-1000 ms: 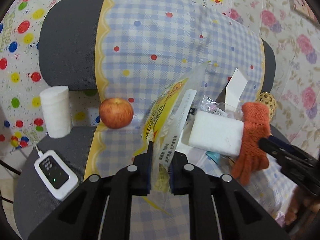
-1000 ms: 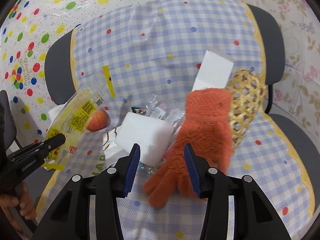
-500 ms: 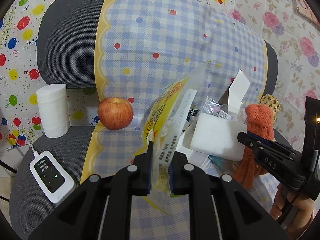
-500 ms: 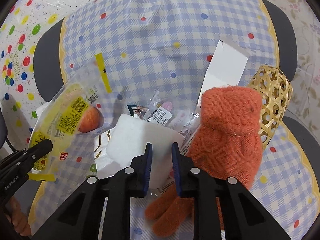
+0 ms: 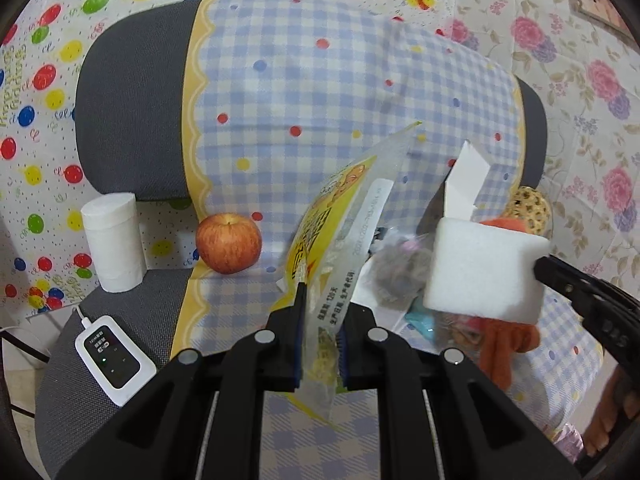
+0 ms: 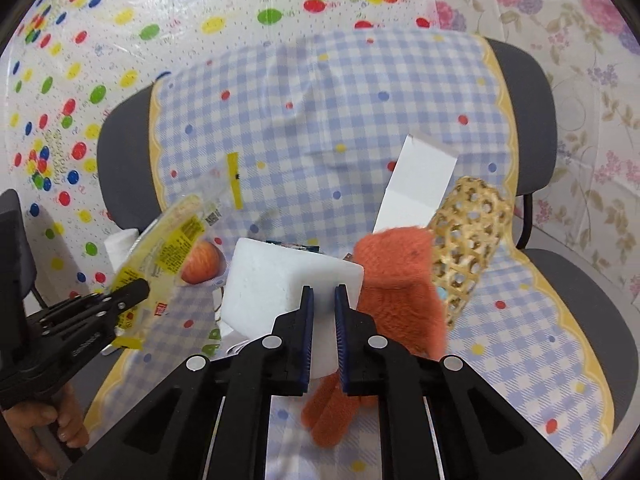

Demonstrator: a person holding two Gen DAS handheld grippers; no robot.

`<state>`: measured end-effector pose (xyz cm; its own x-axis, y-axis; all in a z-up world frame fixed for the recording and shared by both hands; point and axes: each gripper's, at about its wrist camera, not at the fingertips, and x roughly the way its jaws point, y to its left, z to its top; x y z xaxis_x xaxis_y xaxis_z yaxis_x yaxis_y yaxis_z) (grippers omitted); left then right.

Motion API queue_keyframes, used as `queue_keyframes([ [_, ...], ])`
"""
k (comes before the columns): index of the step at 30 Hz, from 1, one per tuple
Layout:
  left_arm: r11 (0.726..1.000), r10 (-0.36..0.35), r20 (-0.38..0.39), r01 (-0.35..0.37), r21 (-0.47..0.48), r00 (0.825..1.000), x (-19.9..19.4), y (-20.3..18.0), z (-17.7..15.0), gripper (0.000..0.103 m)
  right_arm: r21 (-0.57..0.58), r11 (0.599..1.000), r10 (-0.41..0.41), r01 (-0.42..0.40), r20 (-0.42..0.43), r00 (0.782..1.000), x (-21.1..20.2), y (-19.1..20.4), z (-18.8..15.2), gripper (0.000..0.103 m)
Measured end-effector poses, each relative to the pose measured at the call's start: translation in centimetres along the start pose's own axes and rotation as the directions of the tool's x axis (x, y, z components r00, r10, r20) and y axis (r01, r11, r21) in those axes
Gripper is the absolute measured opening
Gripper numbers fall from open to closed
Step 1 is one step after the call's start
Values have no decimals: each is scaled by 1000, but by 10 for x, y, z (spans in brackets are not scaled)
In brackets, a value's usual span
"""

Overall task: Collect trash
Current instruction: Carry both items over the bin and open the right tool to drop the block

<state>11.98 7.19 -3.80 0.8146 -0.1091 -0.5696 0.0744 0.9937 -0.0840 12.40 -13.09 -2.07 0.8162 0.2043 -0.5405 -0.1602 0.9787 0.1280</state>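
Trash lies mid-seat on a chair (image 5: 132, 92) draped in a checked cloth (image 5: 320, 92). Left gripper (image 5: 319, 316) is pinched on a yellow-printed clear bag (image 5: 340, 216), holding it upright with its mouth uppermost; whatever is inside cannot be made out through the print. Right gripper (image 6: 323, 300) is clamped on a white foam block (image 6: 272, 284), held above the seat, beside the bag. In the left view the block (image 5: 484, 268) covers part of the pile: below and left of it sit a blurred grey wad (image 5: 400, 272) and a scrap of teal (image 5: 420, 320), neither identifiable. An orange glove (image 6: 400, 292) lies just right of the block, fingers toward the camera, its cuff touching a woven basket (image 6: 472, 240) tipped on its side; the basket's contents are hidden by the glove. A white card (image 6: 416, 184) leans on the backrest behind them.

At the left of the seat, an apple (image 5: 229, 243) rests on the cloth's edge, a paper roll (image 5: 114, 240) stands upright against the backrest gap, and a small white device (image 5: 114, 356) with a cable lies on bare upholstery. The right gripper's body is cut off at the left view's right edge.
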Motion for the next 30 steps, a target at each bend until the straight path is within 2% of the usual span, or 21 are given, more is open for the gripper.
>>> queue_keyframes([
  [9, 998, -42, 25, 41, 56, 999, -33, -38, -7, 11, 6, 1000, -23, 23, 20, 1000, -67, -14, -27, 12],
  [17, 976, -167, 9, 164, 143, 986, -64, -93, -31, 11, 43, 992, -123, 122, 14, 992, -125, -47, -63, 12],
  [24, 939, -283, -11, 280, 201, 959, -85, -143, -51, 11, 98, 972, -218, 215, 21, 976, -178, -77, -89, 12],
  [30, 879, -401, -58, 402, 255, 914, -98, -185, -72, 11, 151, 927, -349, 343, 14, 937, -226, -105, -118, 12],
])
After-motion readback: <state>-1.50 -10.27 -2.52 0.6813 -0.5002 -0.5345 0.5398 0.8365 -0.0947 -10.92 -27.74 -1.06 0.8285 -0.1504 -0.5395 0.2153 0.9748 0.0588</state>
